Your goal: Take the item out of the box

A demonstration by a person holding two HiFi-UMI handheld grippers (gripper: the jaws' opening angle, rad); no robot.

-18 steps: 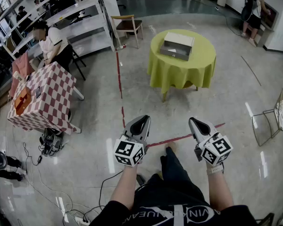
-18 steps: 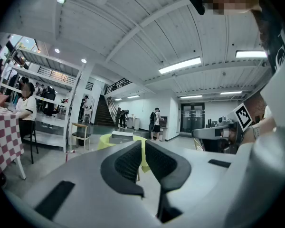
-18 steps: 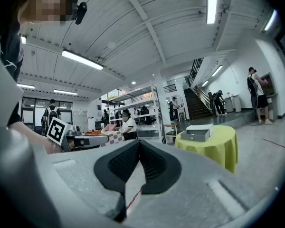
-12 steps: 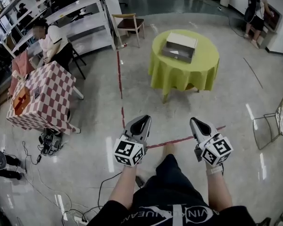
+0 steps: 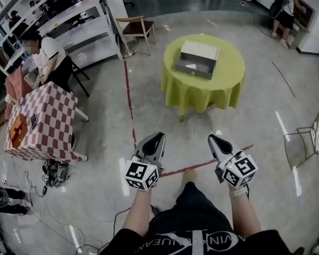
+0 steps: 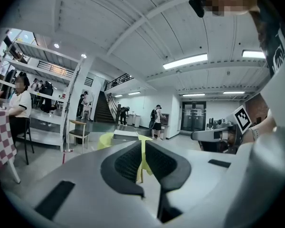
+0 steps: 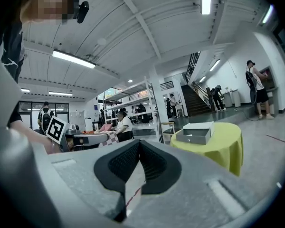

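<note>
My left gripper and right gripper, jaws together, empty, well apart from the drawer box near the round table's centre. Arriving closed risks shoving it edgeward.

We see glossy grey floor with red tape, white shelves, a wooden chair, checkered table, strip lights overhead.

The person wears a black short-sleeved T-shirt with white lettering at six o'clock, and black trousers. The grey left gripper and grey right gripper have black ribbed pads and white cubes with black square markers.
</note>
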